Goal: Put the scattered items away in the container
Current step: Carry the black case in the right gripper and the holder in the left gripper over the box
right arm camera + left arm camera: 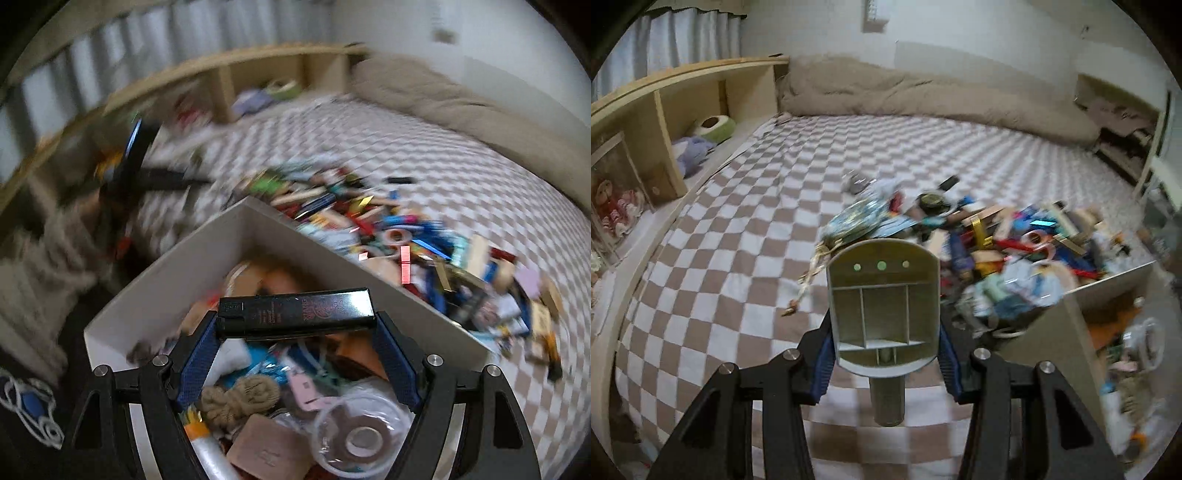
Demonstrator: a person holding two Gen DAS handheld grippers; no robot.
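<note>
My left gripper is shut on a beige plastic brush-like tool with a round handle, held above the checkered bed. A pile of scattered small items lies ahead and to the right. The white container stands at the right, part full. My right gripper is shut on a long black box, held crosswise over the container. Inside it lie a rope bundle, a clear tape dispenser and other items. The pile lies beyond the container's far wall.
A wooden headboard shelf with plush toys runs along the left. A beige duvet is bunched at the far side of the bed. The other gripper and arm show blurred at the left of the right wrist view.
</note>
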